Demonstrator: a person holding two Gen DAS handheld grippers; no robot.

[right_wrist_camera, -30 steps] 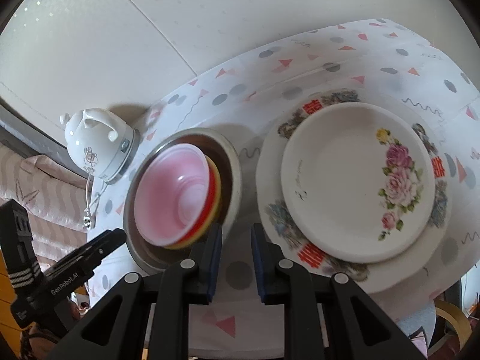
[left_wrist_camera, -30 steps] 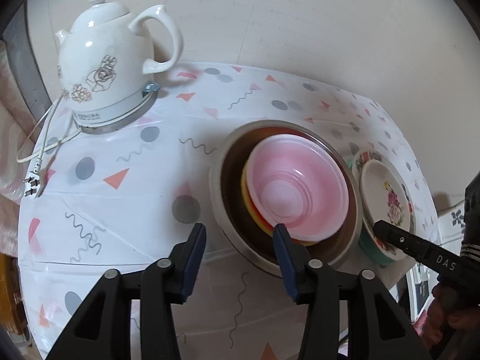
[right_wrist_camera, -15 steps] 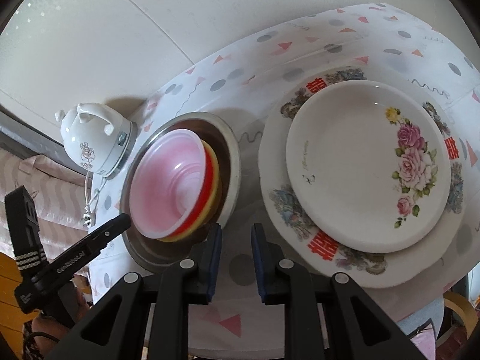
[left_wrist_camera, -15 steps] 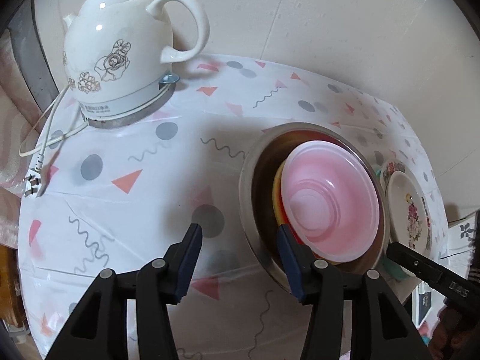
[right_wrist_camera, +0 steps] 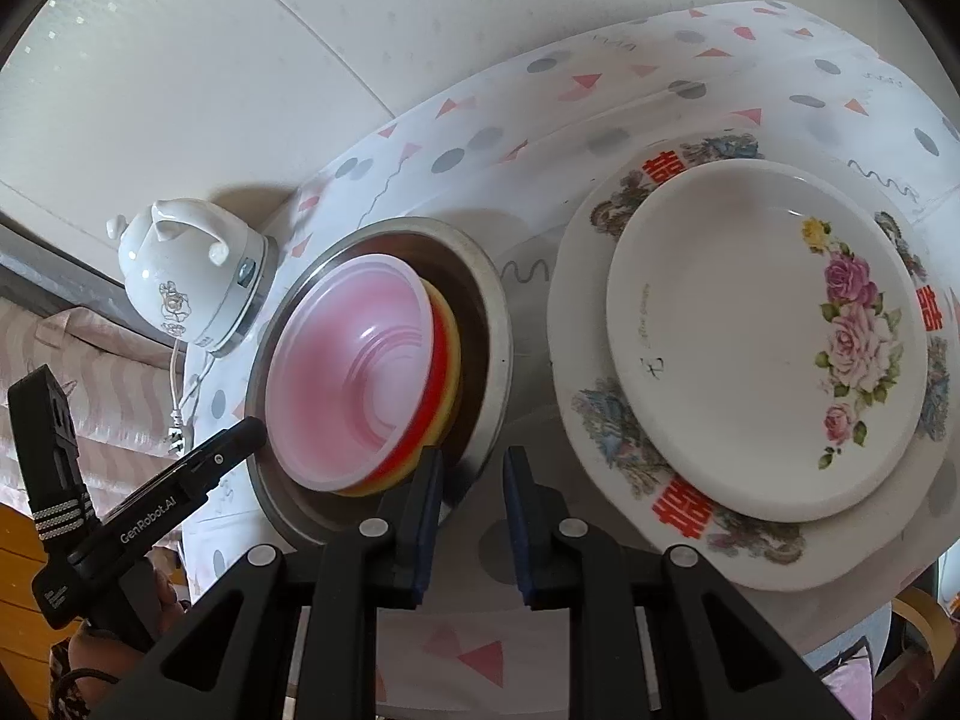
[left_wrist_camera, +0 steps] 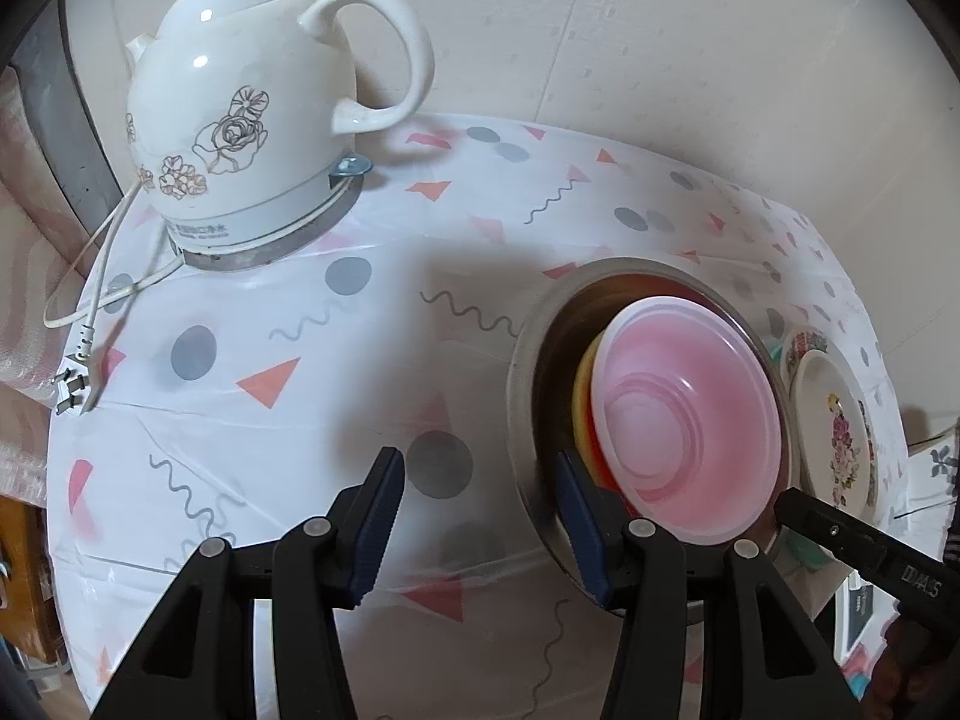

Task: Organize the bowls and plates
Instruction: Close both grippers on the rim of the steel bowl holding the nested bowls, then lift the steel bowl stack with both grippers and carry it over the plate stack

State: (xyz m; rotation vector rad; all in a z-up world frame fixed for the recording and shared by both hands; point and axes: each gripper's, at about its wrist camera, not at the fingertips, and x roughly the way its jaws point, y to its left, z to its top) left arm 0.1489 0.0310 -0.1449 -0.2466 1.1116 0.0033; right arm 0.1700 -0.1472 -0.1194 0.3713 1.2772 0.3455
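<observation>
Pink bowl (left_wrist_camera: 684, 438) nested in steel basin (right_wrist_camera: 480, 276), left gripper (left_wrist_camera: 477, 516) wide apart, possibly straddling rim, right gripper (right_wrist_camera: 471, 516) narrowly parted, empty.

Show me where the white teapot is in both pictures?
Left wrist view: the white kettle stands big at the upper left, on its metal base.
Right wrist view: the same kettle is small and tilted at the middle left, by the wall.
Shared landmark: the steel bowl holding the pink bowl.
</observation>
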